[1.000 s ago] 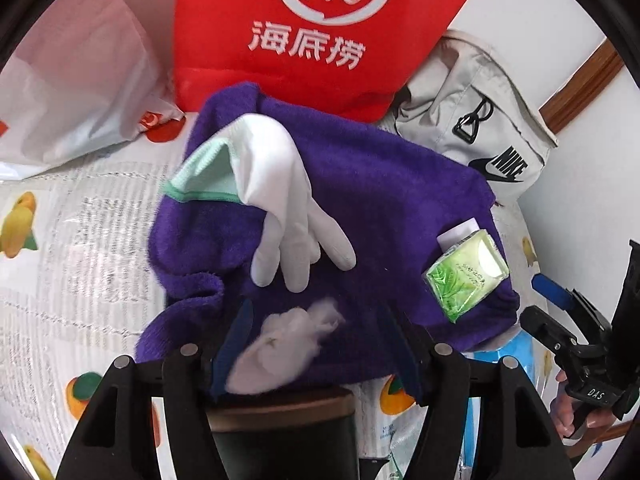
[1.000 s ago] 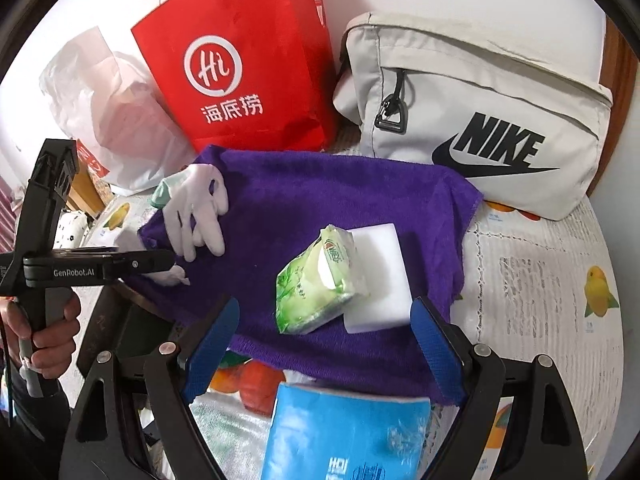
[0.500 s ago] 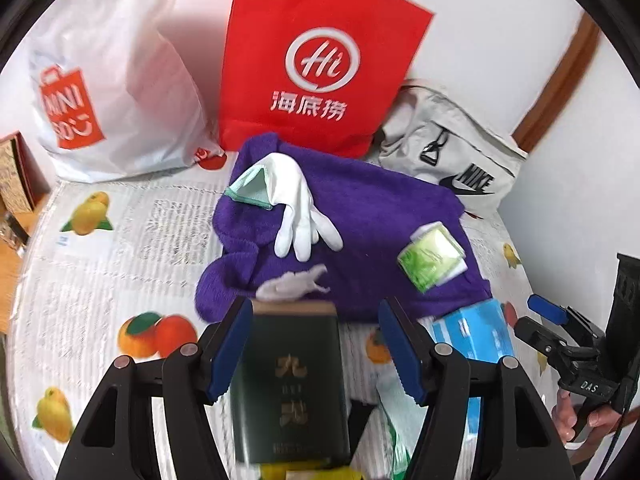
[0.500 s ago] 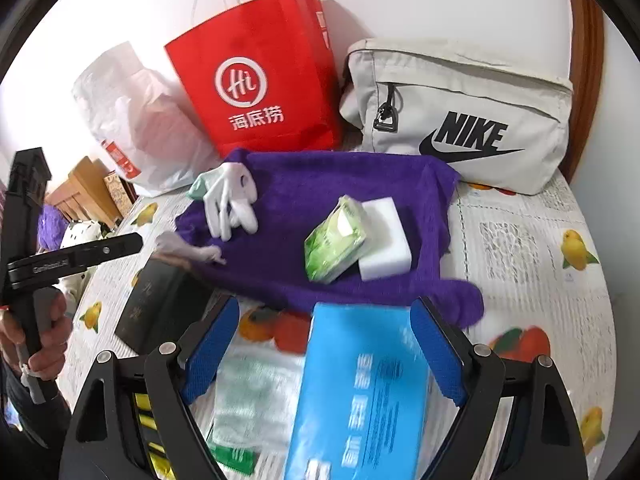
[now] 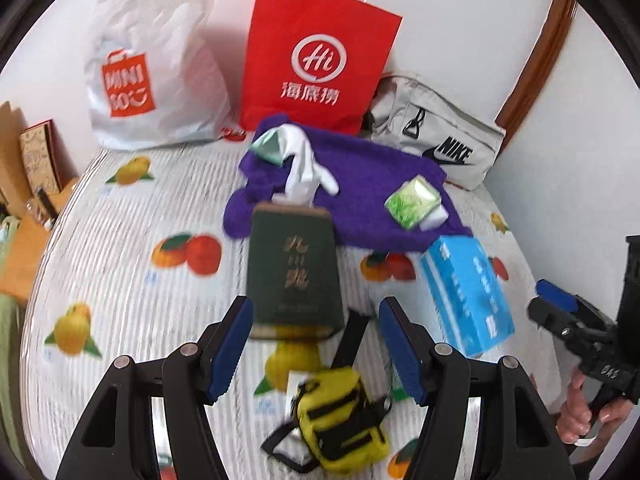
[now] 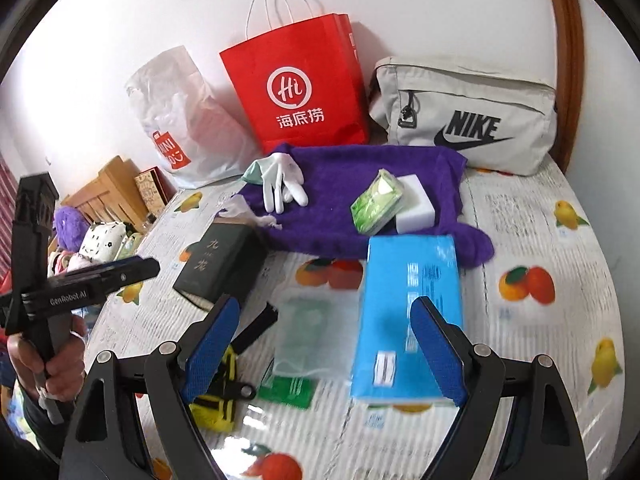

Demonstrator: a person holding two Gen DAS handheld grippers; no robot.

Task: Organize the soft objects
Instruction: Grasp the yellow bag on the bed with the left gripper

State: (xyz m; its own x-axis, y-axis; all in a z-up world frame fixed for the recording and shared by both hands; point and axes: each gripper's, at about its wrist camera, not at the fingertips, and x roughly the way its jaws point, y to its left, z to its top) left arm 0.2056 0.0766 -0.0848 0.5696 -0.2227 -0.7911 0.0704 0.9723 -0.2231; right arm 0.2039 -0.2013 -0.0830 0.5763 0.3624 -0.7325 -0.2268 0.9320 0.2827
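Observation:
A purple towel (image 5: 360, 184) (image 6: 360, 188) lies at the back of the fruit-print table. On it rest a white glove (image 5: 304, 168) (image 6: 280, 180), a green tissue pack (image 5: 412, 200) (image 6: 376, 204), a white sponge (image 6: 416, 204) and a crumpled white tissue (image 6: 244, 208). My left gripper (image 5: 314, 348) is open and empty, well back from the towel, over a dark green box (image 5: 294, 268). My right gripper (image 6: 324, 344) is open and empty above a blue tissue box (image 6: 408, 312).
A red paper bag (image 5: 320, 60), a white Miniso bag (image 5: 152, 80) and a grey Nike bag (image 6: 468, 116) stand along the wall behind the towel. A yellow pouch (image 5: 340, 420) and a clear mask packet (image 6: 308, 332) lie near the front.
Both grippers have pulled back and up from the towel. The crumpled tissue that lay between the left fingers now rests on the towel's near edge behind the green box.

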